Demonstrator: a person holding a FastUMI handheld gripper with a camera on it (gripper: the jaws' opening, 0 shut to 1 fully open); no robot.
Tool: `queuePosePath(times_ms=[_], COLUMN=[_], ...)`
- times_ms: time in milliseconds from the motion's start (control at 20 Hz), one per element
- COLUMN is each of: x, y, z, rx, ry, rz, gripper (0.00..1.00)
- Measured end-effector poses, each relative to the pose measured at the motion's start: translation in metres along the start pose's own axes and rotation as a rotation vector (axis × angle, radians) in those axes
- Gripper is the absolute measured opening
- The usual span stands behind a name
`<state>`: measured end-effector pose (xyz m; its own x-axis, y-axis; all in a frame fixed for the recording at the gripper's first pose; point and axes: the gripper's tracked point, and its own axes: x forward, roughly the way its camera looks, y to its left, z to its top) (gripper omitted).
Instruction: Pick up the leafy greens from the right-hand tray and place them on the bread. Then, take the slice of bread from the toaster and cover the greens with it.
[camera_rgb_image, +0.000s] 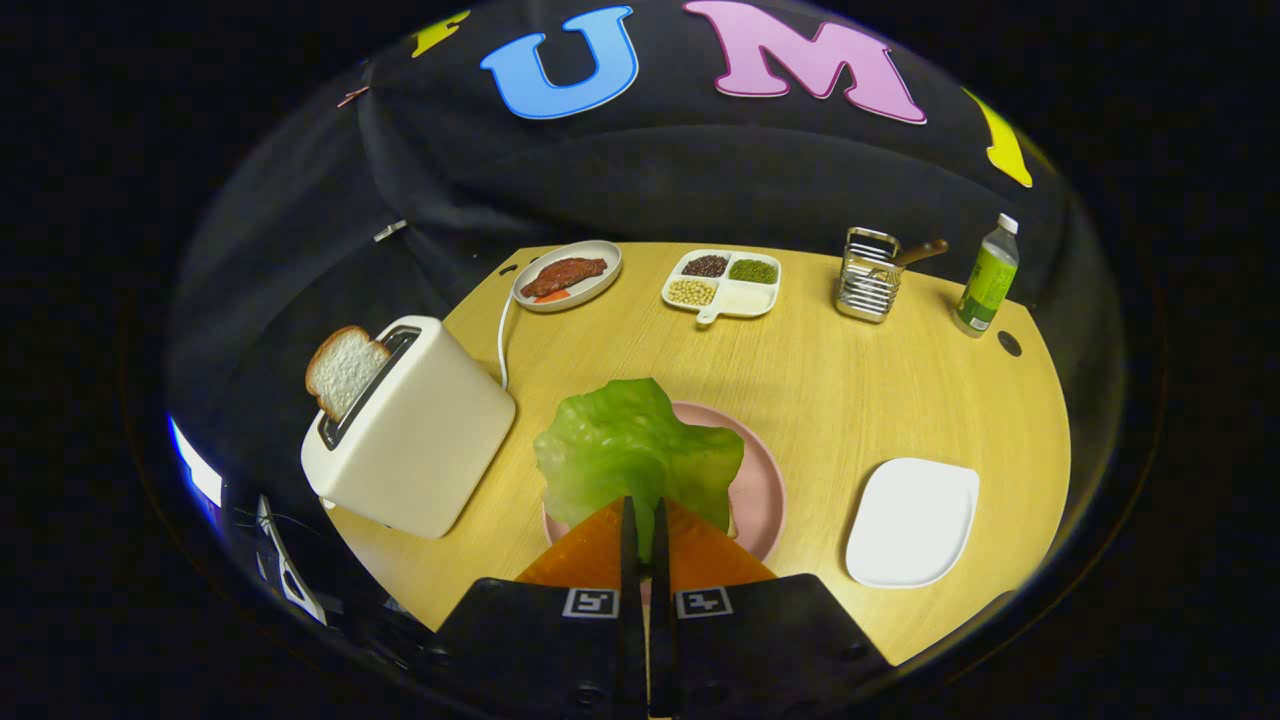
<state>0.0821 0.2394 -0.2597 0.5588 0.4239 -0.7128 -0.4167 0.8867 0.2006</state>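
Pinched between the gripper's (645, 520) 2 nearly closed fingers, a crinkled light-green lettuce leaf (635, 455) hangs over the round pink plate (757, 490). At far left, 1 slice of white bread (343, 370) pokes from the cream plastic toaster (420, 440). Right of the plate lies a bare white square tray (912, 522) on the pale wooden table (850, 380).

Hand-held gripper (645, 520): black housing, two square markers (near fingers), screws.
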Motion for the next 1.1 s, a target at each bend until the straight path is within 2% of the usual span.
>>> queuePosePath(times_ms=[200, 550, 650, 700, 800, 900, 1000, 1050, 1100], x=[0.024, 0.044, 0.046, 0.047, 0.046, 0.045, 0.039, 0.035, 0.033], y=[0.006, -0.011, -0.020, -0.025, -0.023, -0.022, -0.020, -0.021, -0.017], z=[-0.017, -0.029, -0.032, -0.031, -0.031, -0.030, -0.026, -0.024, -0.021], rx=[-0.015, -0.030, -0.055, -0.067, -0.059, -0.057, -0.066, -0.072, -0.076], ry=[0.049, 0.097, 0.096, 0.083, 0.078, 0.072, 0.055, 0.042, 0.027], rz=[0.003, -0.059, -0.104, -0.126, -0.125, -0.116, -0.117, -0.120, -0.113], gripper=[0.06, 0.07, 0.14, 0.14, 0.23, 0.39, 0.63, 0.86, 0.97])
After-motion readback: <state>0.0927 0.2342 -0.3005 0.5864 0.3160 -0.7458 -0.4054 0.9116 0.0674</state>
